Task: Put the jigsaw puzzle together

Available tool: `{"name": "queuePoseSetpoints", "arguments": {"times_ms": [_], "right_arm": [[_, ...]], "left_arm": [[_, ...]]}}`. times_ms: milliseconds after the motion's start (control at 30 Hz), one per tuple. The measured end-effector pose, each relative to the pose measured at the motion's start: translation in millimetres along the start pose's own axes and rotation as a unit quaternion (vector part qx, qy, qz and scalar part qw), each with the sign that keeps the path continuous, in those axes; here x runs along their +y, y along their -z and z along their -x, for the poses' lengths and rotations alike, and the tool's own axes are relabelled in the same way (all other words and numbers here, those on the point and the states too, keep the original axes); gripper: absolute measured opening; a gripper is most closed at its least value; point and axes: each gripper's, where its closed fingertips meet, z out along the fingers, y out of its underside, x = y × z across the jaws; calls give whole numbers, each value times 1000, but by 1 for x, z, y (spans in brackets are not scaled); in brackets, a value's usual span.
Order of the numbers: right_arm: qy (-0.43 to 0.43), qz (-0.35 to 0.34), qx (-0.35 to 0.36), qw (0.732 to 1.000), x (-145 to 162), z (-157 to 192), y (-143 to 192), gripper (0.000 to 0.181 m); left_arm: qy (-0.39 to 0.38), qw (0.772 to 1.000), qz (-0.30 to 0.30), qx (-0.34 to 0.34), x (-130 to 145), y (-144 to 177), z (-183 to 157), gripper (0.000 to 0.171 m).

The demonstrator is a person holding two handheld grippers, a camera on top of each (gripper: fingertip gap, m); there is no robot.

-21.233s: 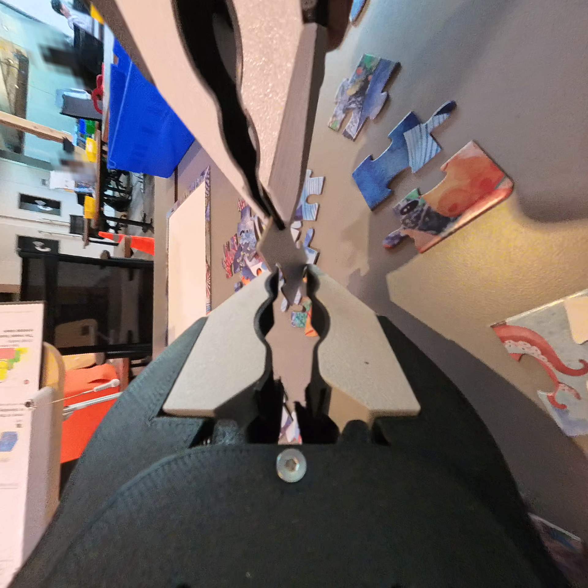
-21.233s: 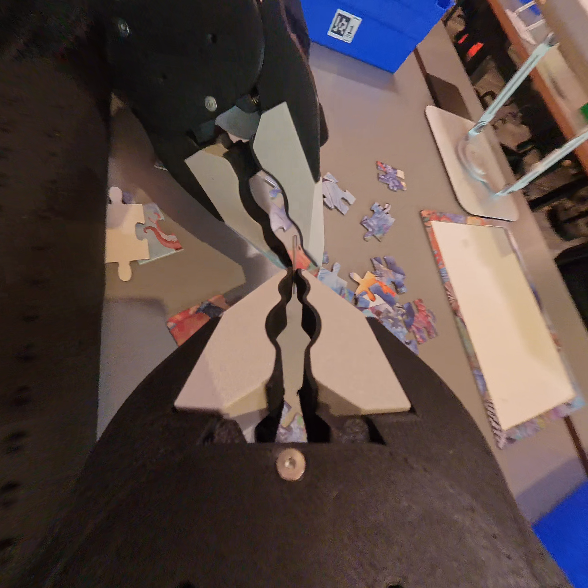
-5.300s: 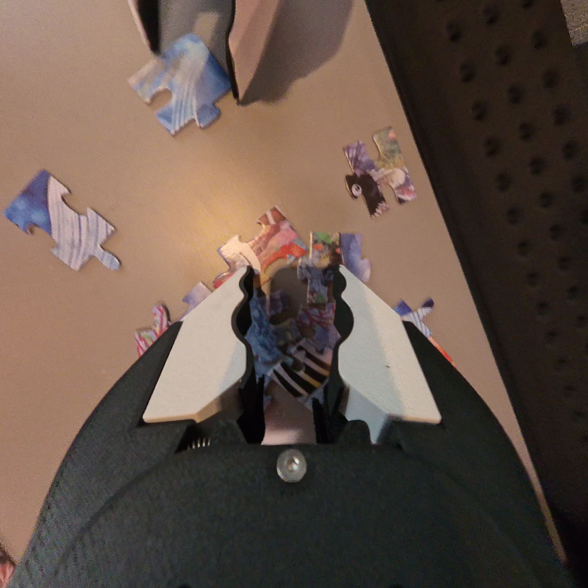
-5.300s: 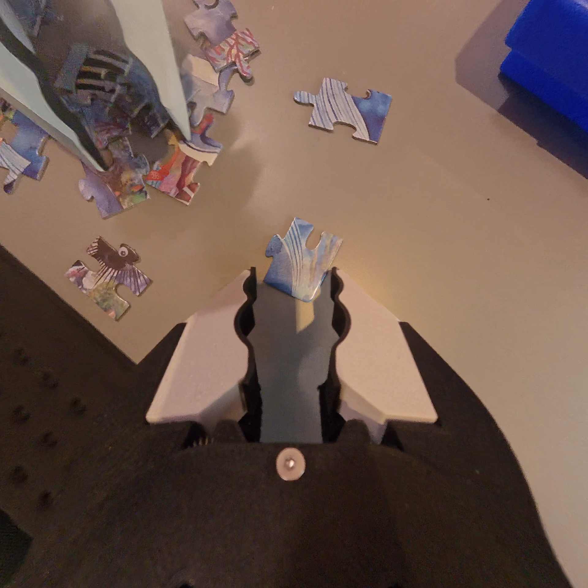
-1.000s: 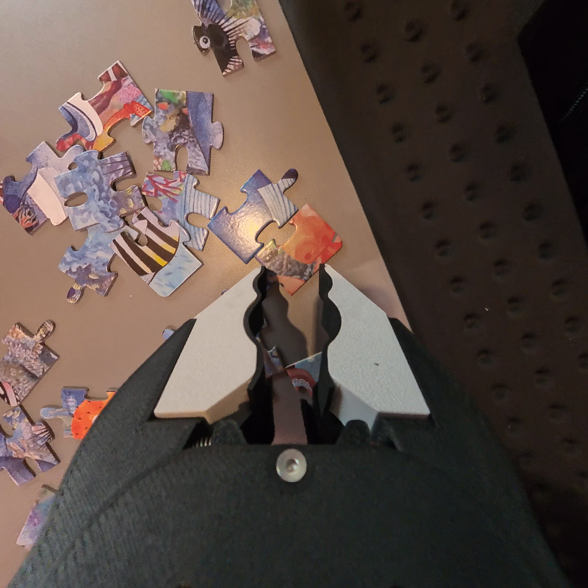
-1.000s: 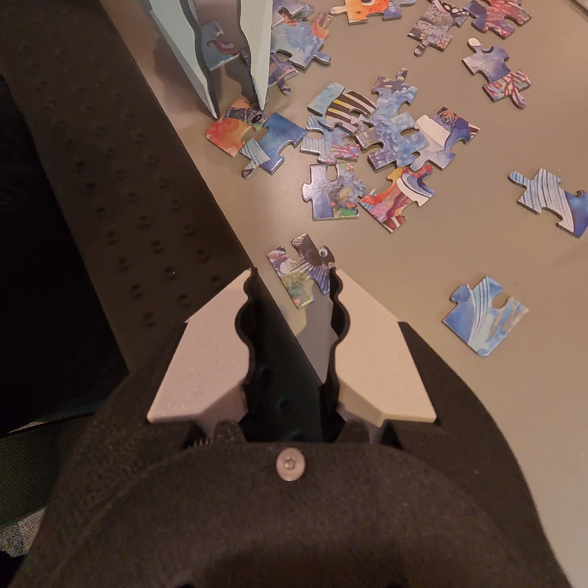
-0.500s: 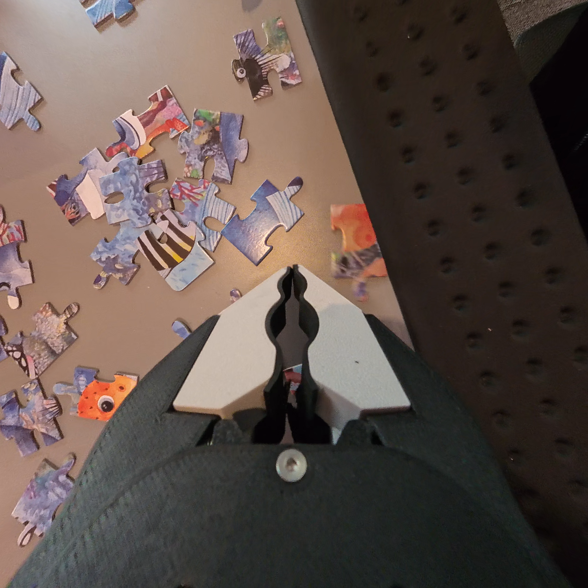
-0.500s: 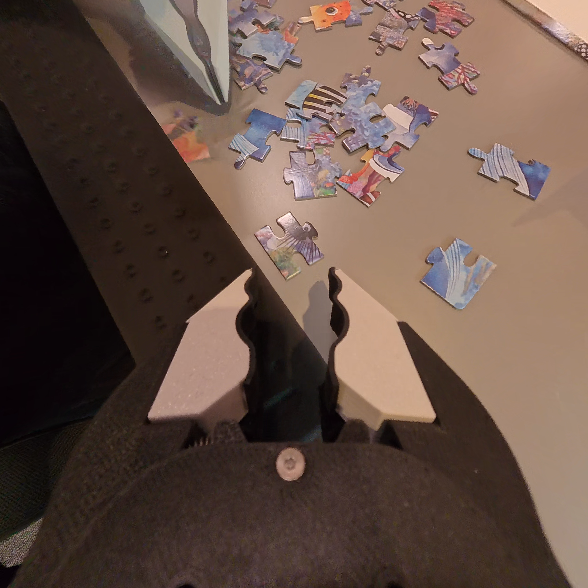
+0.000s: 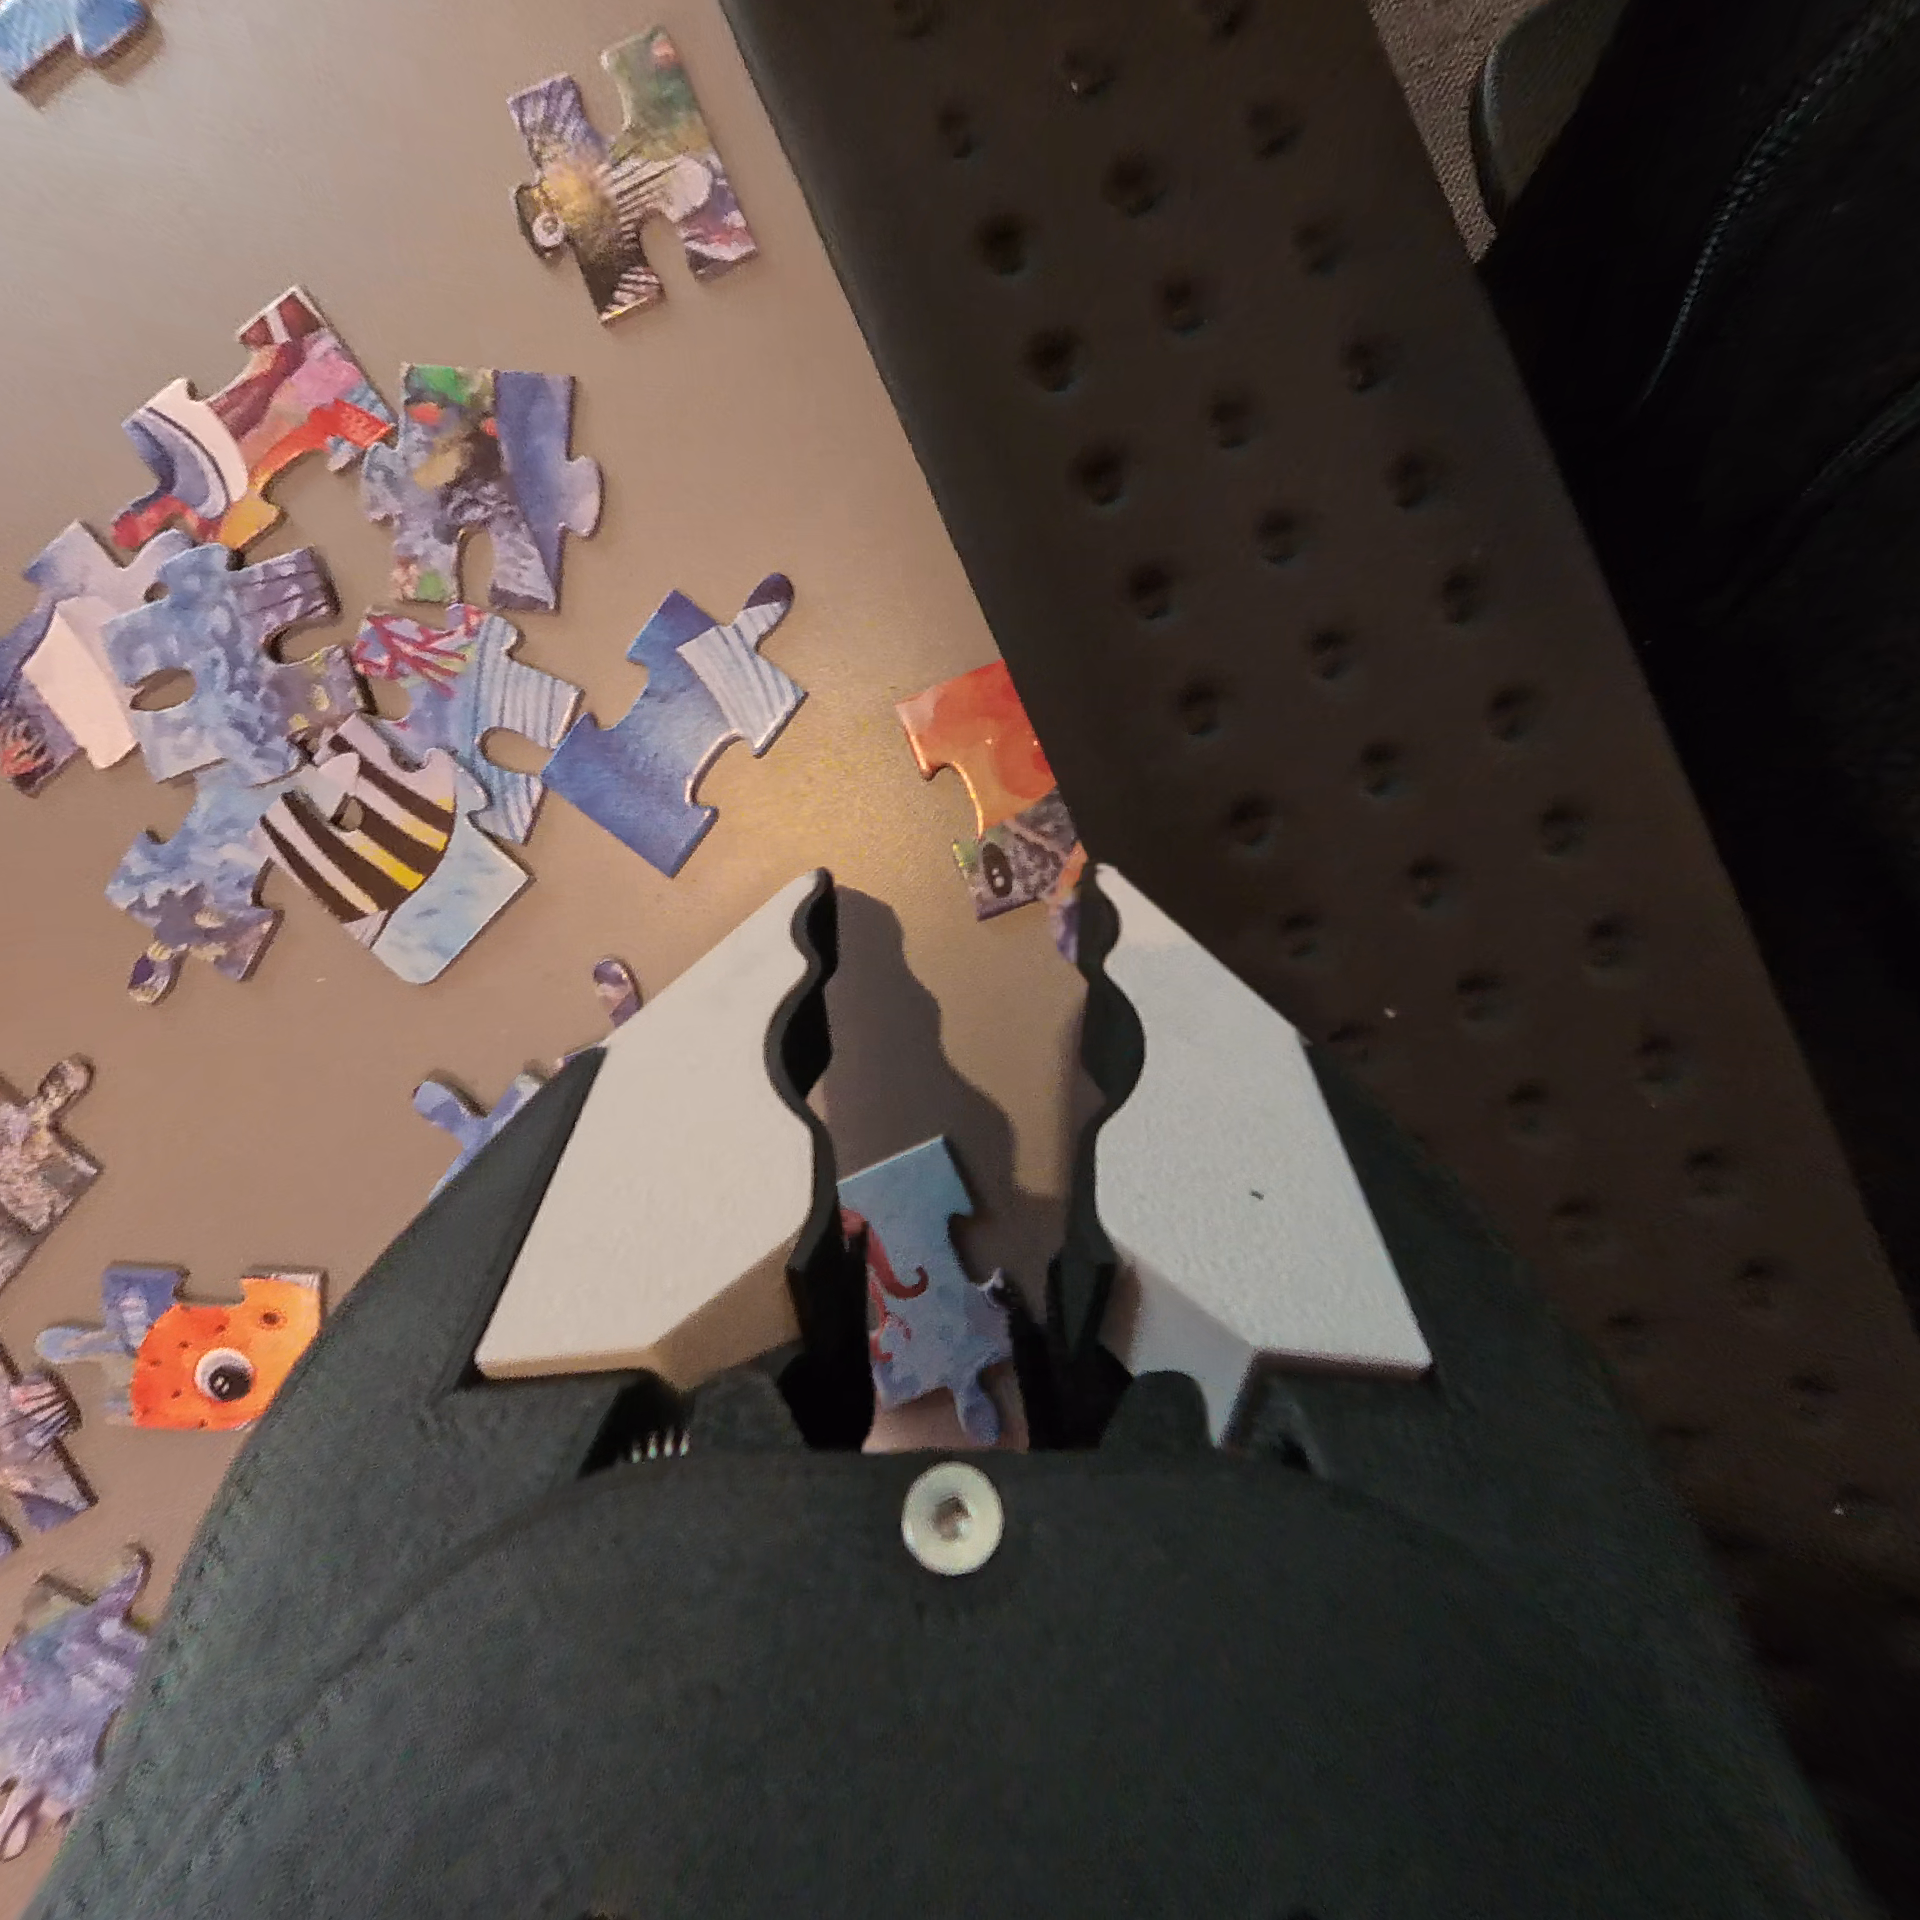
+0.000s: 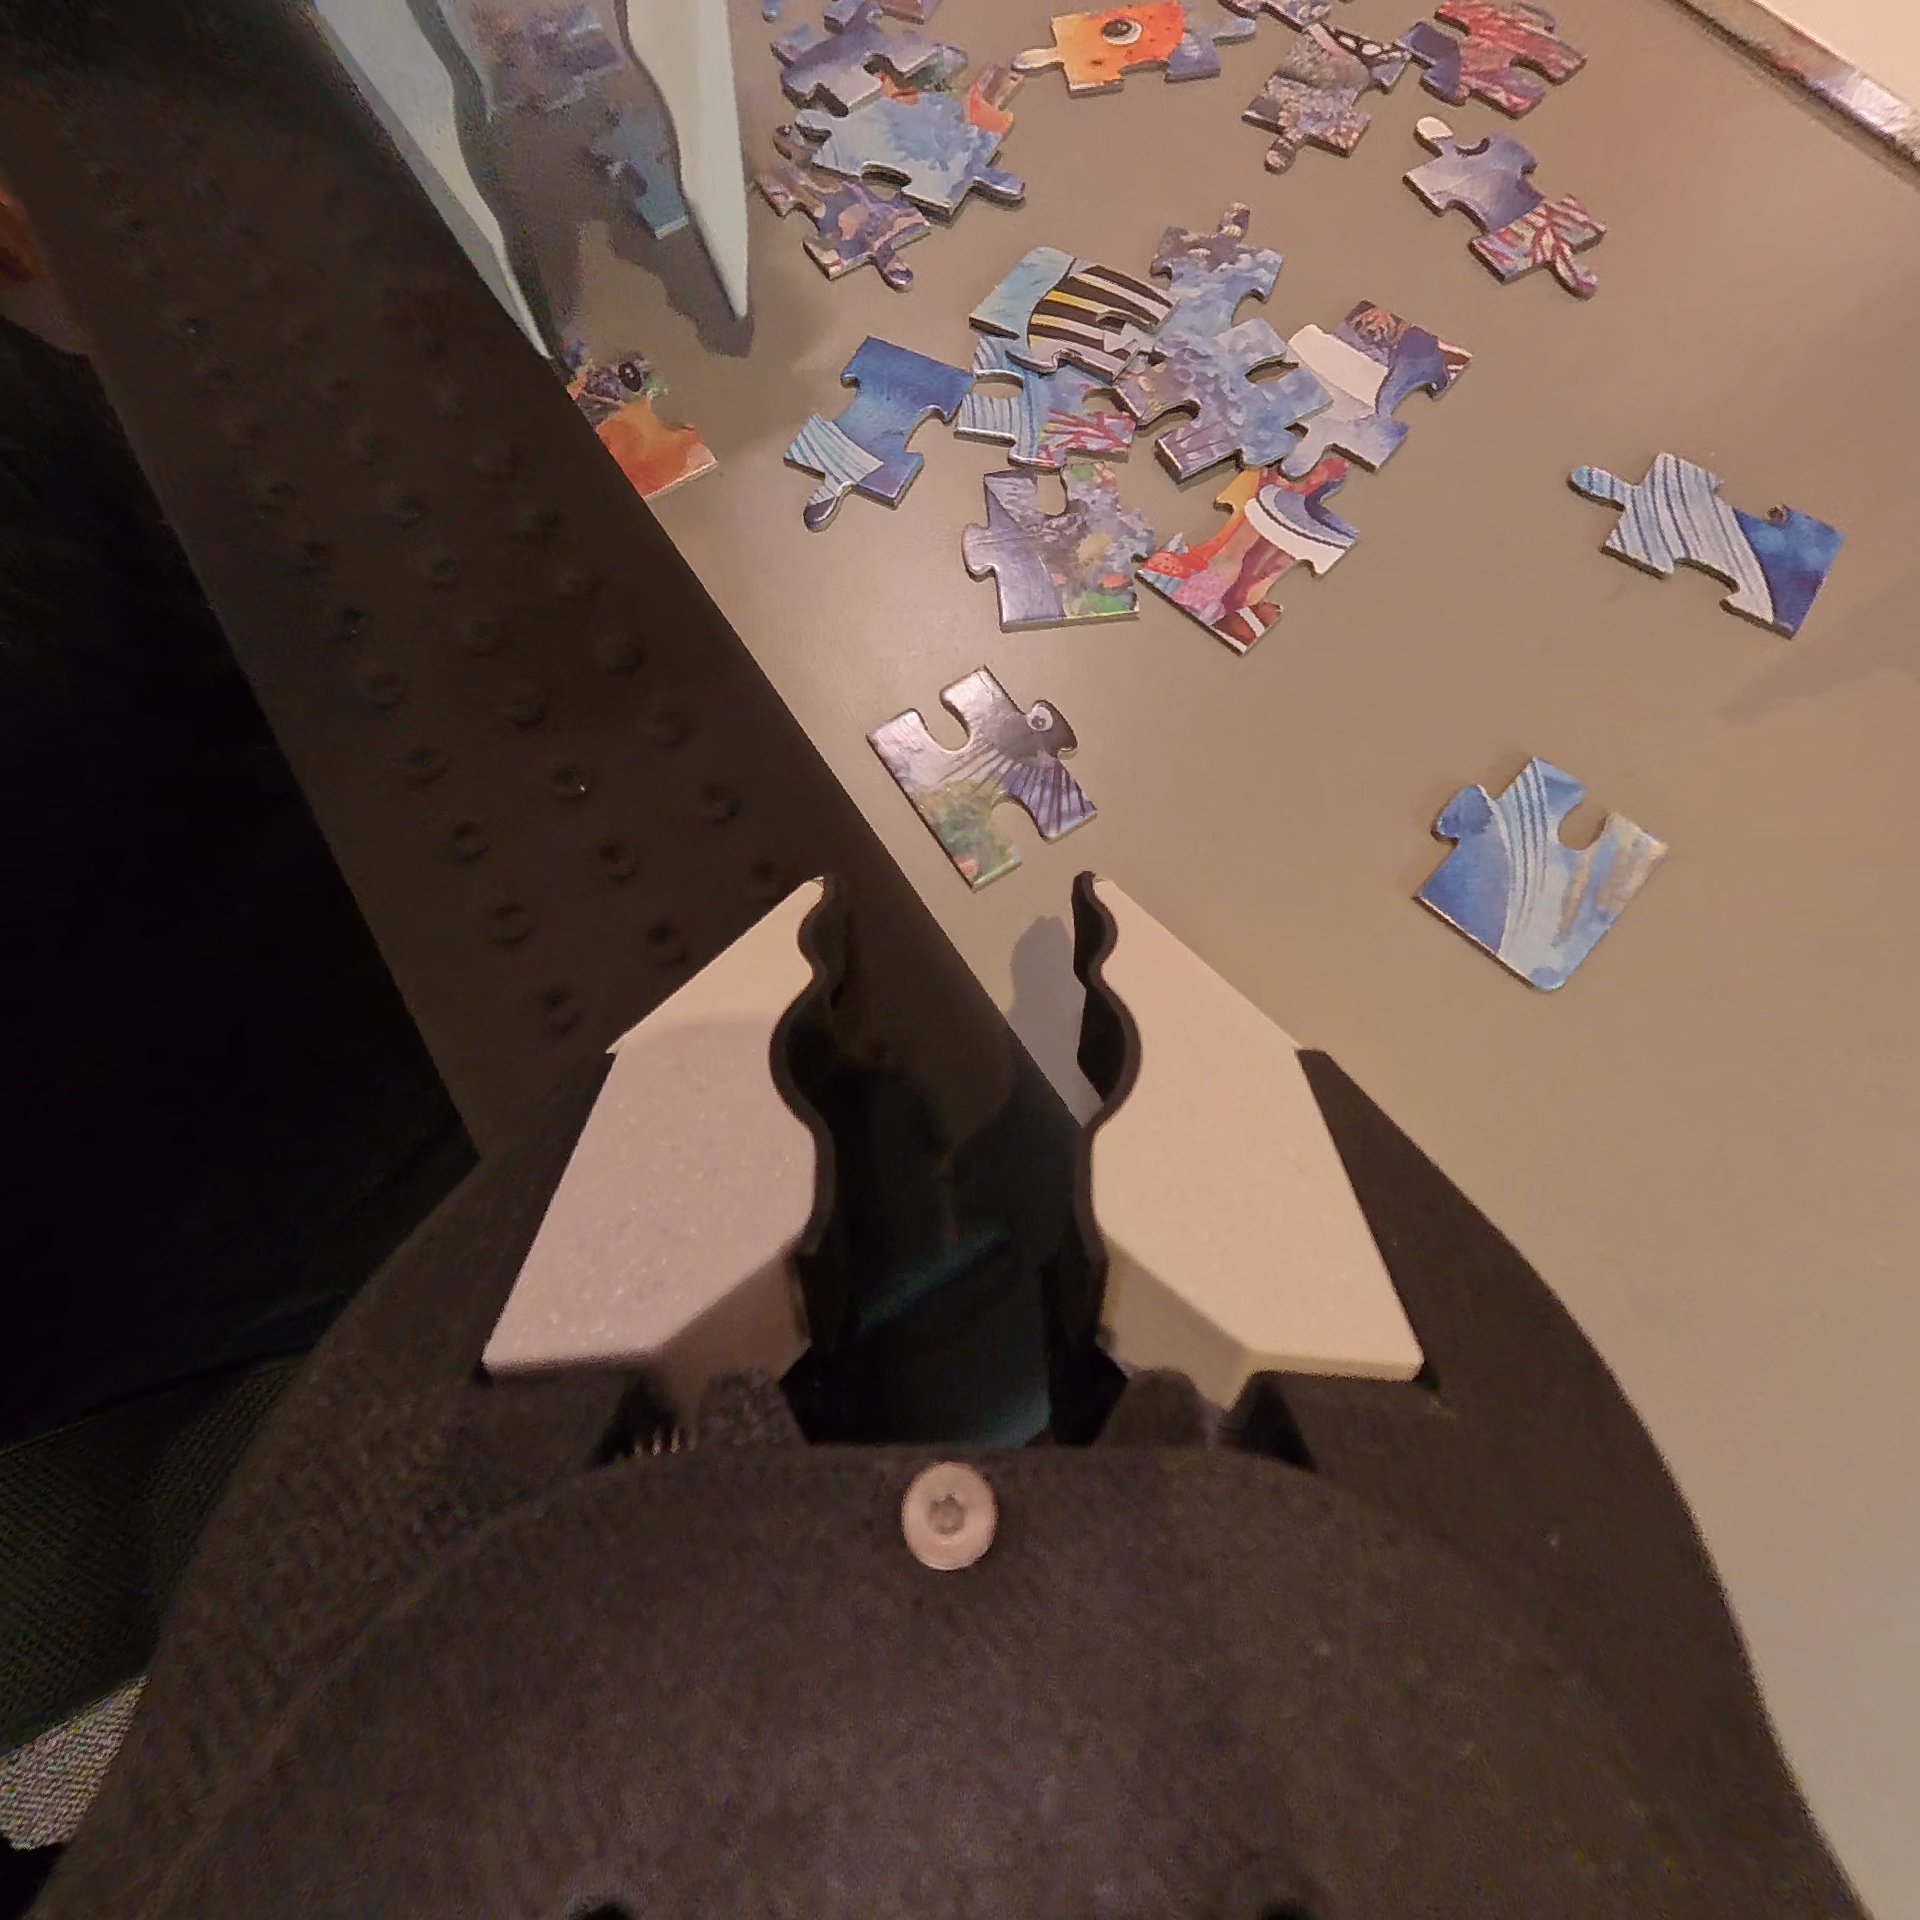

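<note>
Many loose jigsaw pieces lie face up on the grey table [image 9: 831,436]. My left gripper [image 9: 956,883] is open and empty, low over the table near its edge. An orange piece [image 9: 982,758] lies just ahead of its right finger, at the table's edge. A blue striped piece [image 9: 675,727] lies ahead to the left. A piece with a red tentacle [image 9: 914,1278] shows under the jaws. My right gripper [image 10: 954,888] is open and empty over the table edge, just short of a dark fish piece [image 10: 982,774]. The left gripper [image 10: 634,312] shows far off beside the orange piece [image 10: 649,436].
A black perforated surface [image 9: 1351,623] borders the table edge. A cluster of overlapping pieces [image 10: 1174,384] lies mid-table, with single blue pieces [image 10: 1538,873] to the right. An orange fish piece [image 9: 208,1351] lies at the left. The puzzle frame's corner [image 10: 1849,94] shows at the far right. The tips of one gripper are about 20 cm away from the tips of the other.
My left gripper was shut half a second ago and has opened. The orange piece, a second ago joined to the blue striped piece, now lies apart by the table edge. The right gripper barely moved.
</note>
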Motion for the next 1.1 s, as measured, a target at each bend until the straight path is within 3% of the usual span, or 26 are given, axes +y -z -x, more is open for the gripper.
{"name": "queuePoseSetpoints", "arguments": {"times_ms": [233, 400, 500, 600, 700, 933, 1100], "right_arm": [[3, 1, -1, 1000, -2, 4, -2, 43], [3, 2, -1, 1000, -3, 4, -3, 43], [2, 1, 1, 1000, -2, 3, -2, 43], [2, 4, 3, 1000, 0, 0, 2, 43], [0, 7, 5, 1000, 2, -5, 6, 43], [-1, 4, -5, 1000, -1, -7, 2, 43], [-2, 5, -13, 1000, -3, -8, -4, 43]], "left_arm": [[6, 1000, -20, 5, -5, -10, -4, 23], [16, 999, -27, -34, -6, -14, 12, 0], [28, 999, -27, -34, -4, -12, 15, 3], [7, 999, -4, -33, 6, -3, 14, 27], [-20, 999, -24, 12, 0, 7, -5, 42], [-38, 998, -36, 42, -1, 2, -8, 38], [-40, 997, -50, 36, -4, -9, -8, 23]]}}
